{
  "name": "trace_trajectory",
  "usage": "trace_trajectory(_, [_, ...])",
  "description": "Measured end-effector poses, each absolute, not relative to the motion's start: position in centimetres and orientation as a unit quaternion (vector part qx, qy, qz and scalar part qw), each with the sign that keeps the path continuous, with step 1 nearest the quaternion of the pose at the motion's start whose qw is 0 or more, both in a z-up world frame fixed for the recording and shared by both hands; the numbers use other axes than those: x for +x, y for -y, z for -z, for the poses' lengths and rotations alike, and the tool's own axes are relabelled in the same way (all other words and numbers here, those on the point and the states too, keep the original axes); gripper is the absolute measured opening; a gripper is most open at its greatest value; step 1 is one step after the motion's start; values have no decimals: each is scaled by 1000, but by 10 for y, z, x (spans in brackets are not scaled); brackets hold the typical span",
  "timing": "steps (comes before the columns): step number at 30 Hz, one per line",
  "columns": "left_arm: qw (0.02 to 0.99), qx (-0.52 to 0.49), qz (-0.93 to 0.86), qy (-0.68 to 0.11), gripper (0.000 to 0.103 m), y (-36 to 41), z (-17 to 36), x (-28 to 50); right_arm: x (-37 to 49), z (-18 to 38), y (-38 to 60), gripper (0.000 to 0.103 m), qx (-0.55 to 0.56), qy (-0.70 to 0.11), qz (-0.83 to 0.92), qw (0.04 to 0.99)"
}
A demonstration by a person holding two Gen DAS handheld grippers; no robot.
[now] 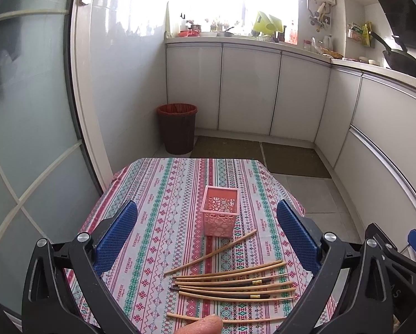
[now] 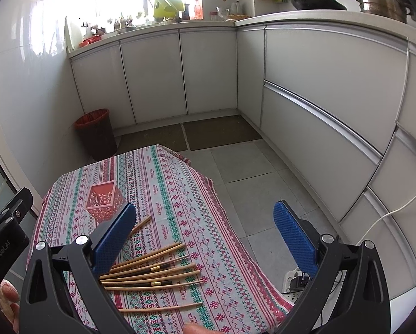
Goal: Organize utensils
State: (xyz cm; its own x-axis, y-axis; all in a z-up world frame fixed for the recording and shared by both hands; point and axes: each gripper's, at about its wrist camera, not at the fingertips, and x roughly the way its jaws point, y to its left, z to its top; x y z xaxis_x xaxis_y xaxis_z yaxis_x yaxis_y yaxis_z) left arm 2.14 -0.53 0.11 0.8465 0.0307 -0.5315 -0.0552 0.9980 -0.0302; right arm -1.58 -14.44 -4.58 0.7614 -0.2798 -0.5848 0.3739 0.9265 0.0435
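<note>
Several wooden chopsticks [image 1: 233,282] lie loose on the patterned tablecloth [image 1: 163,194], most in a fan, one apart near the front edge [image 1: 230,319] and one slanted toward the holder. A pink perforated square holder [image 1: 220,211] stands upright behind them with nothing in it. My left gripper [image 1: 206,217] hovers above the table, open, its blue pads wide on either side of the holder. In the right wrist view the chopsticks [image 2: 155,274] and the holder [image 2: 105,200] sit to the left. My right gripper [image 2: 203,217] is open and holds nothing, over the table's right edge.
The small table [image 2: 216,264] stands in a kitchen with white cabinets [image 1: 247,91] behind and to the right. A dark bin with a red liner [image 1: 176,128] is on the floor at the back left. A power strip [image 2: 294,281] lies on the tiled floor by the table.
</note>
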Motion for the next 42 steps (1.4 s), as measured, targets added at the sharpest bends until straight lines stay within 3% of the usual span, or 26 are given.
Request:
trace_trajectory(5, [948,-39,9,-317,96,-3,15,38,-11,51,153,96,107,-311,163,930])
trace_trajectory(10, [942,-29,88,-323,96,0,40,57,-3,64,178,96,211,-342,100,910])
trace_trajectory(16, [848,-51,218,-479,96,26,88,94,1,72,220,96,318,-333,87,883])
trace_trajectory(24, [809,16,262,-526,96,74,112,125,14,107,262,96,452,-383,44,804])
trace_trajectory(30, [761,-46,250,-597,95,25,157,163,24,134,270,96,496,-412,41,763])
trace_trajectory(42, [733,55,197,-649,61,-33,213,179,36,159,263,96,492,-461,28,737])
